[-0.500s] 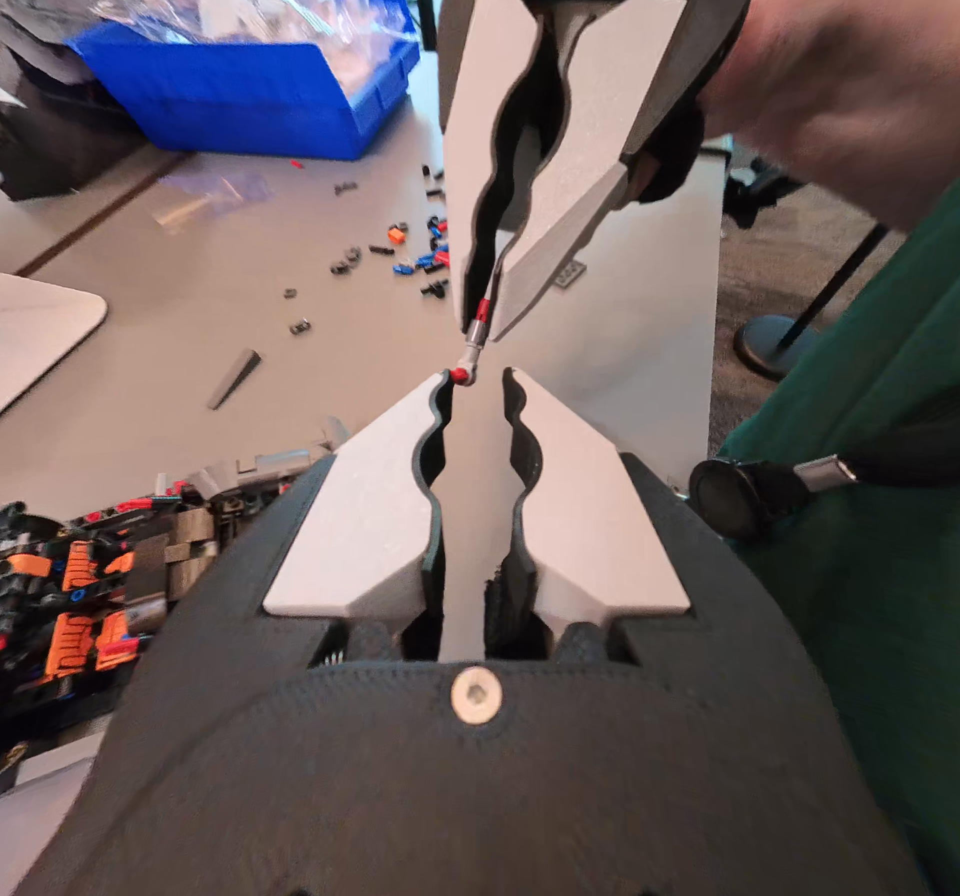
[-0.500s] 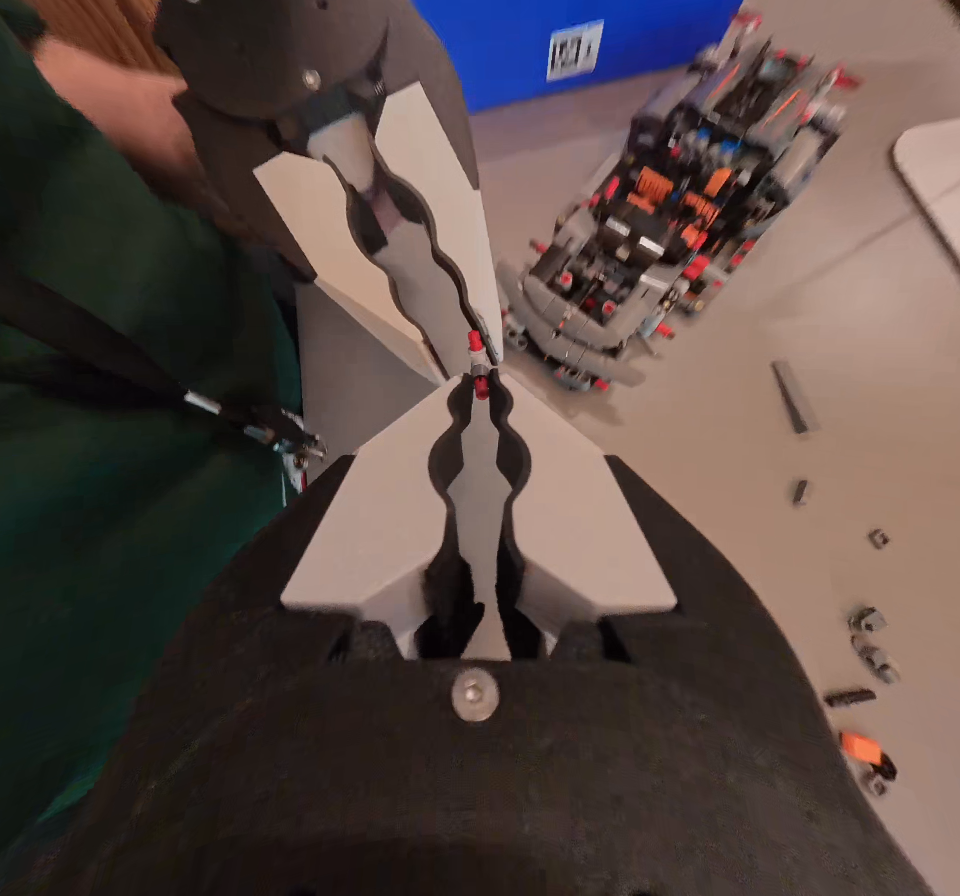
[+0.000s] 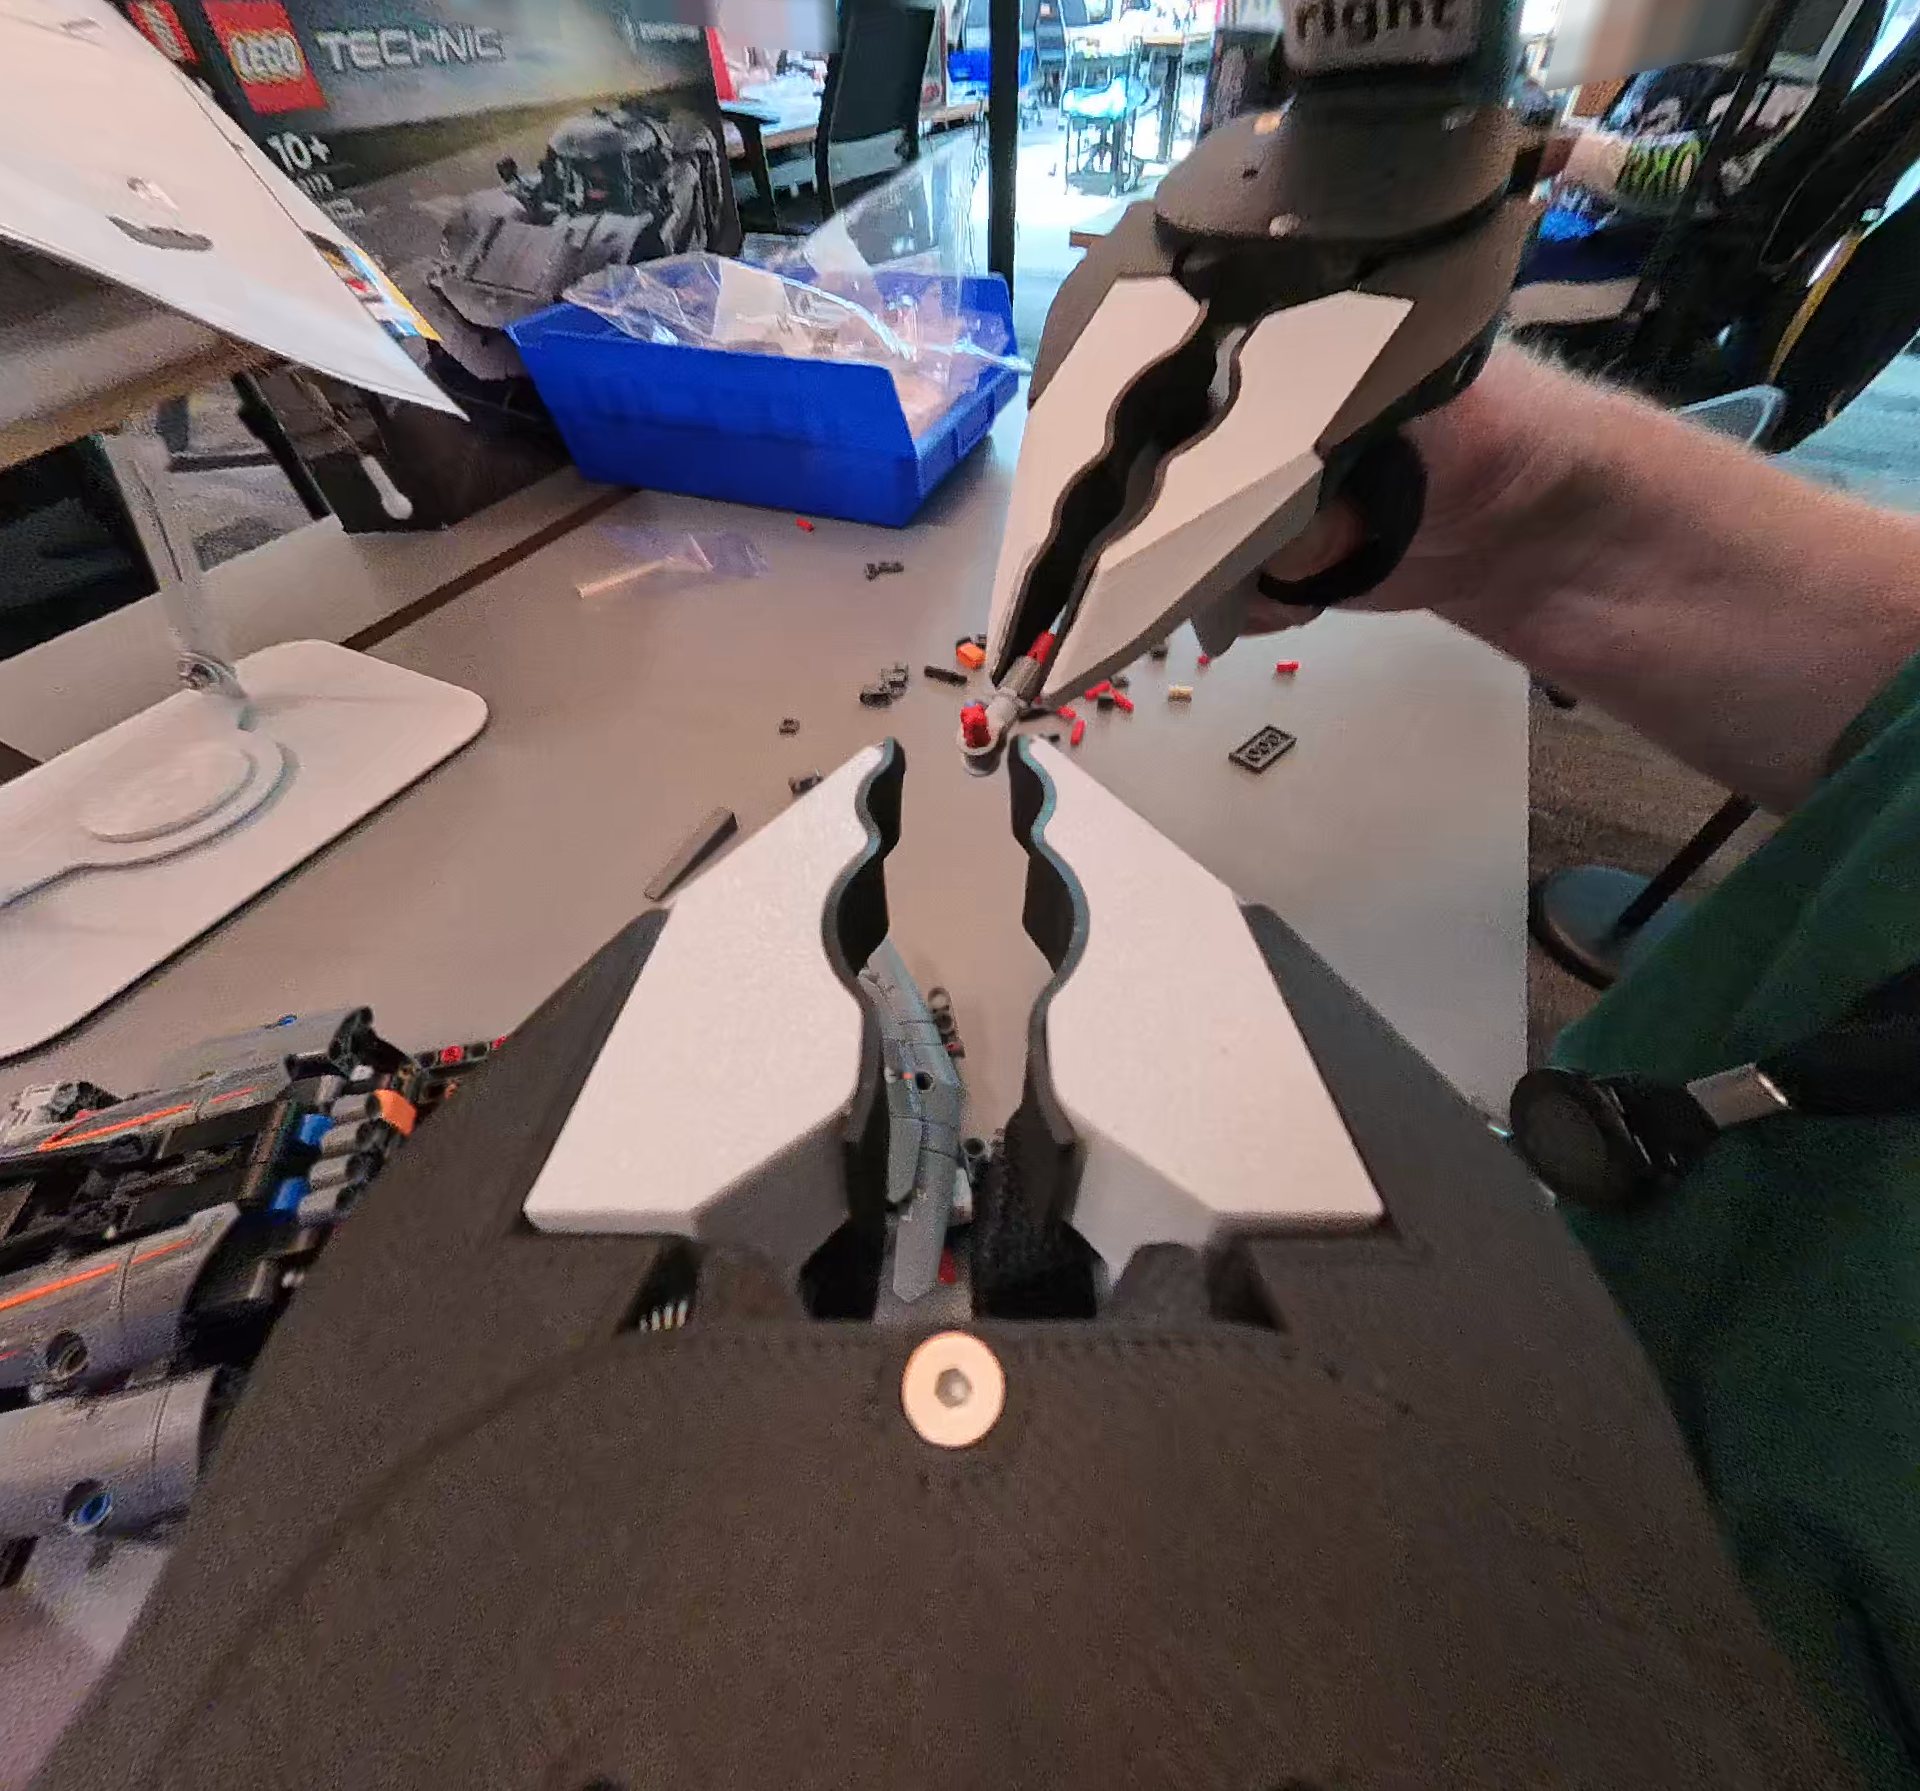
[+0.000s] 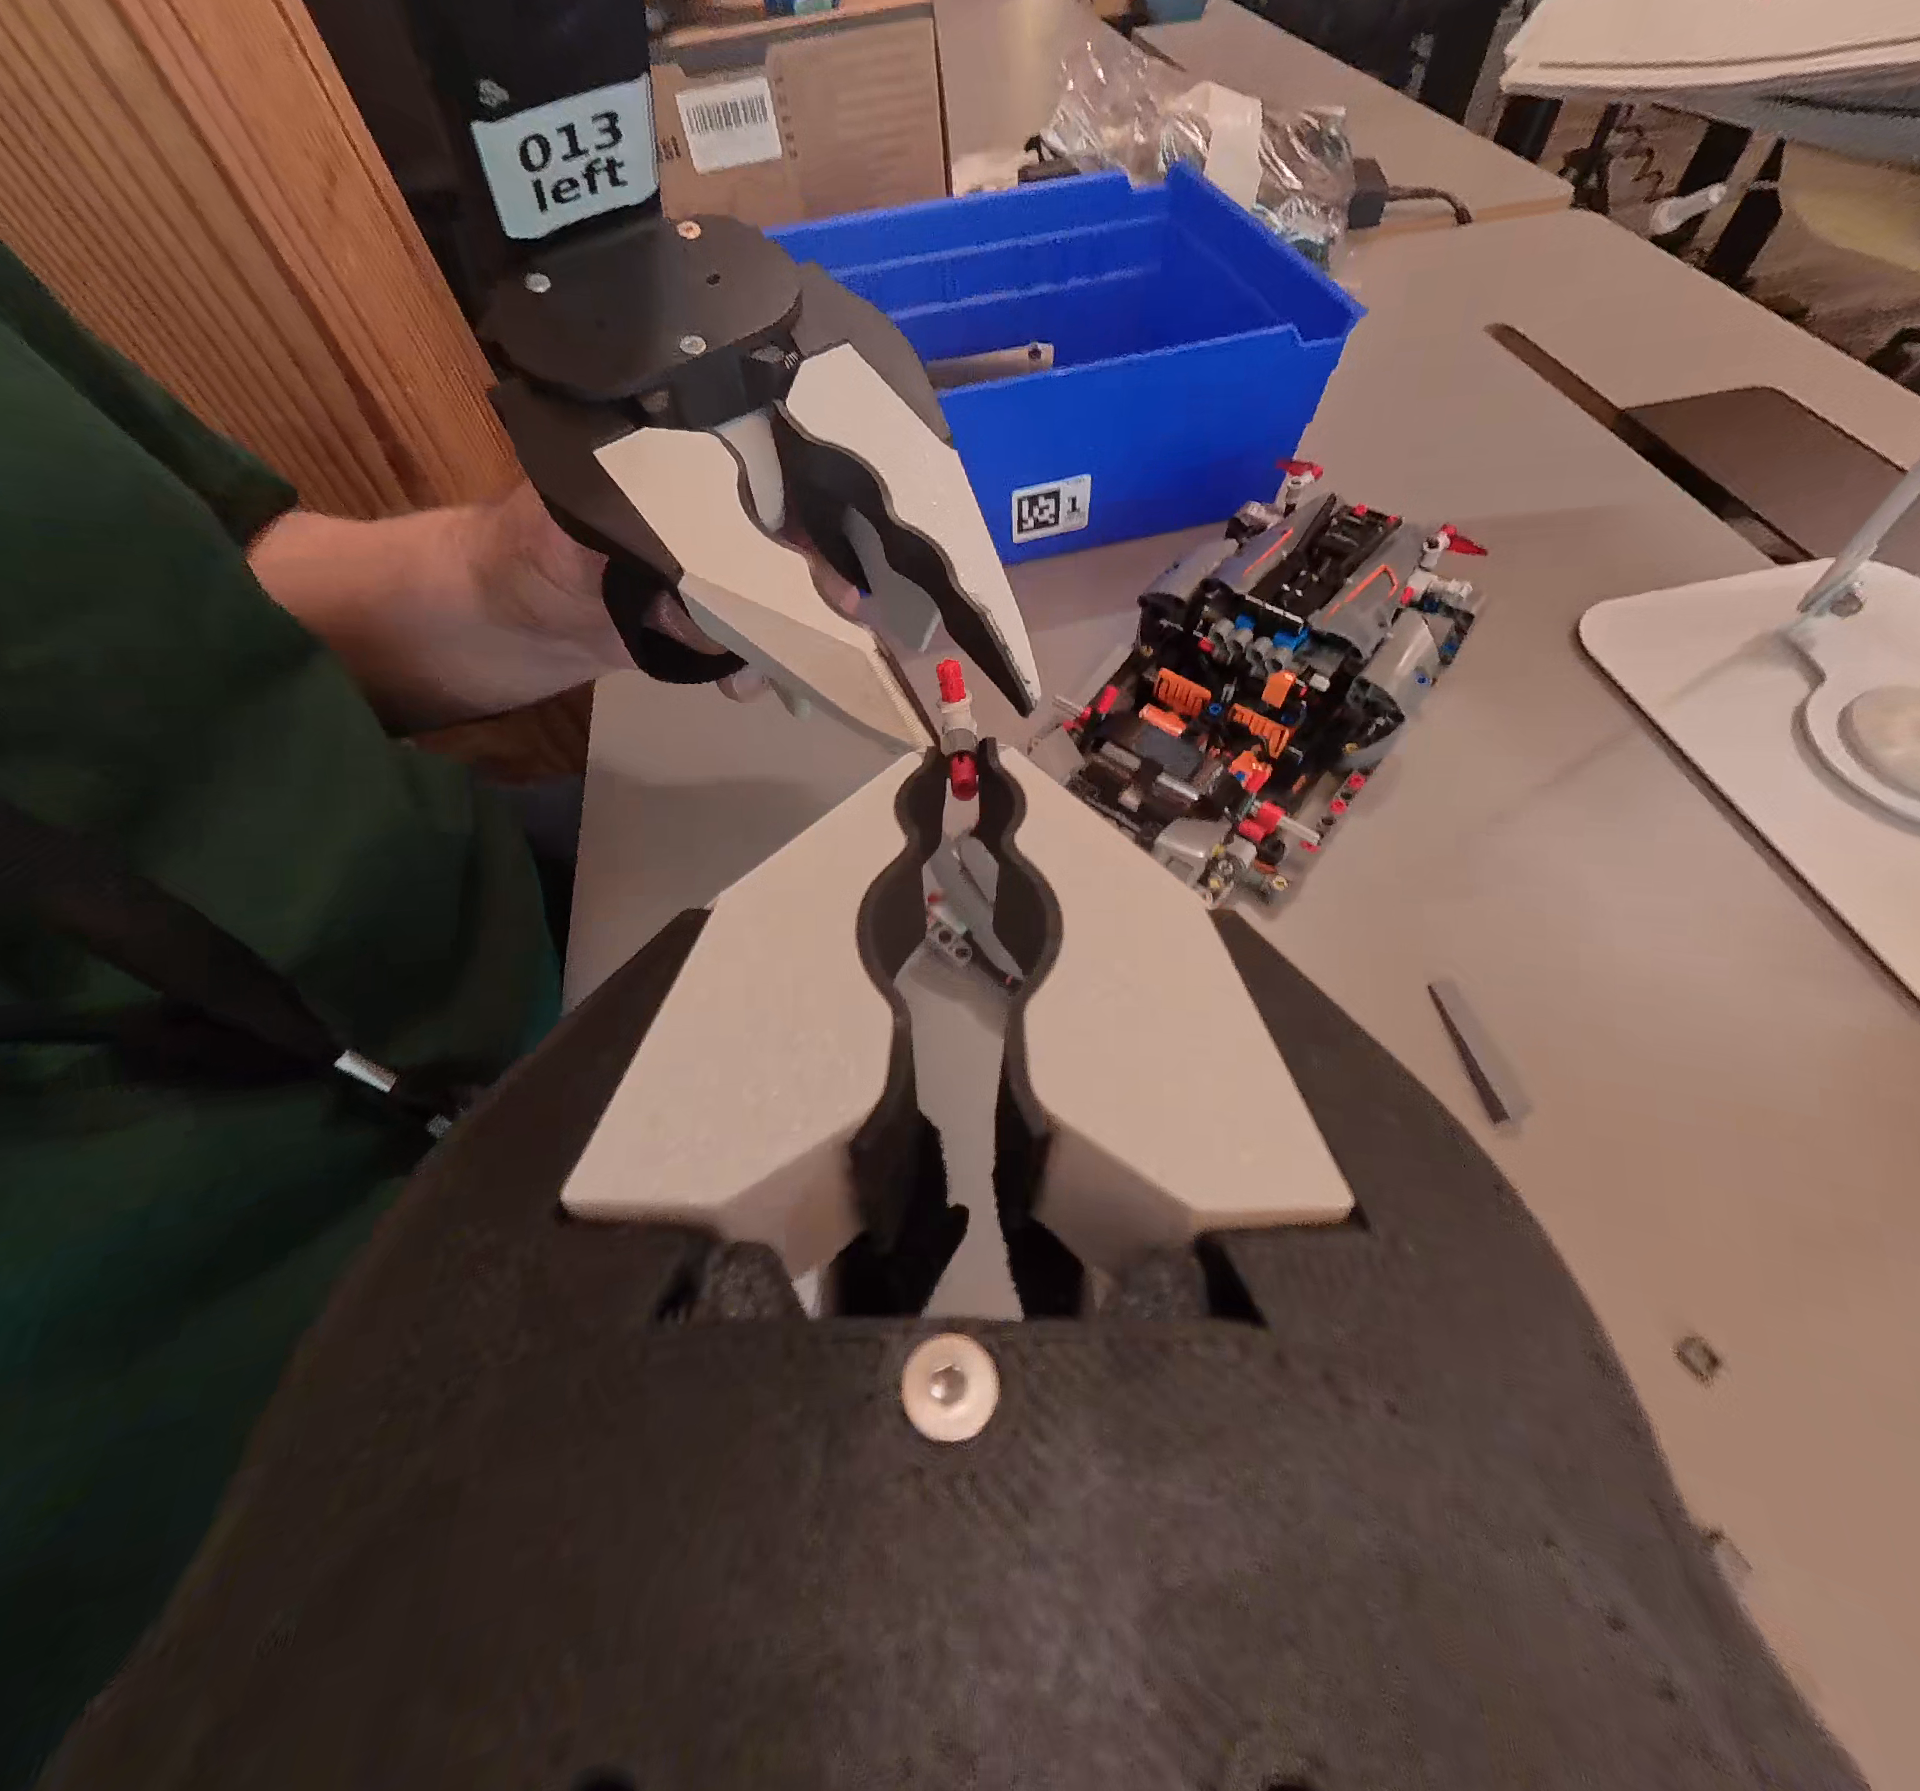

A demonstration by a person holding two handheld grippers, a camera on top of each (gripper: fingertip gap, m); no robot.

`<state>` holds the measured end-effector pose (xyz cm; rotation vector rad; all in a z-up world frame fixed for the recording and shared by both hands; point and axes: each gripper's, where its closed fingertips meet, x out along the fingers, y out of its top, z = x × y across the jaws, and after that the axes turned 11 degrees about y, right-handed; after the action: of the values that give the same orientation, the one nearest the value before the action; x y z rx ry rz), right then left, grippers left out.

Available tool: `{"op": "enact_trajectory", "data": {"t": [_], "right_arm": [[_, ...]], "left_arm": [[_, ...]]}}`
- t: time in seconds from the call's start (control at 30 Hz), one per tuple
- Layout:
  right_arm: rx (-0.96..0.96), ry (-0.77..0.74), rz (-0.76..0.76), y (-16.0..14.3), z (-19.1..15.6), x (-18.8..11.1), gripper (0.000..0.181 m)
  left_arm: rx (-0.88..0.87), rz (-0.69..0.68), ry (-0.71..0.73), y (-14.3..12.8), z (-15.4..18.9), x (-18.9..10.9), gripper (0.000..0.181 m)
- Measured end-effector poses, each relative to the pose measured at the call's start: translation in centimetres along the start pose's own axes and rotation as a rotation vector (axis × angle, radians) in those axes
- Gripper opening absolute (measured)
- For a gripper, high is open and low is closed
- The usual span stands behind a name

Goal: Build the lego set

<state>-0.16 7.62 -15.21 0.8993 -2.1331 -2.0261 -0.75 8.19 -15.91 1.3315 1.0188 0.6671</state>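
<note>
Right wrist view: your right gripper (image 4: 961, 762) pinches a small red-and-grey pin piece (image 4: 954, 725) aloft, offering it to your left gripper (image 4: 977, 718), whose jaws stand apart, empty.

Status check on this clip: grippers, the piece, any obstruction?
Right gripper shut on small red-and-grey pin piece. Left gripper open, tips flanking it. Lego car on table, untouched. Nothing between.

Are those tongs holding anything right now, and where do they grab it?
The right tongs pinch a small grey-and-red Lego pin piece by one red end. The left tongs stand open around its other end, gripping nothing.
</note>
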Motion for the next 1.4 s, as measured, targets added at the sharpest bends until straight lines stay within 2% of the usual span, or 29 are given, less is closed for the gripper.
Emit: {"op": "enact_trajectory", "data": {"t": [0.03,0.3,0.63,0.77,0.87,1.03,1.4], "right_arm": [[0.000,0.007,0.014,0.3,0.2,0.2,0.005],[0.037,0.071,0.139,2.3,1.2,1.7,0.005],[0.065,0.097,0.193,3.9,2.6,3.3,0.005],[0.095,0.085,0.231,4.7,3.6,3.6,0.005],[0.169,0.104,0.335,5.8,4.7,3.2,0.005],[0.336,0.151,0.548,7.1,6.9,1.6,0.005],[0.335,0.177,0.523,7.4,6.3,3.0,0.005]], "left_arm": [[-0.009,0.017,-0.002,0.3,-0.2,-0.1,0.017],[-0.036,0.106,-0.006,1.7,-2.0,-1.3,0.009],[-0.039,0.152,0.048,2.2,-4.6,-2.2,0.009],[-0.046,0.177,0.120,2.7,-6.4,-2.5,0.016],[-0.054,0.197,0.189,3.2,-8.3,-3.1,0.025],[-0.057,0.200,0.212,3.7,-9.7,-3.5,0.026],[-0.063,0.221,0.146,4.3,-9.3,-2.8,0.021]]}}
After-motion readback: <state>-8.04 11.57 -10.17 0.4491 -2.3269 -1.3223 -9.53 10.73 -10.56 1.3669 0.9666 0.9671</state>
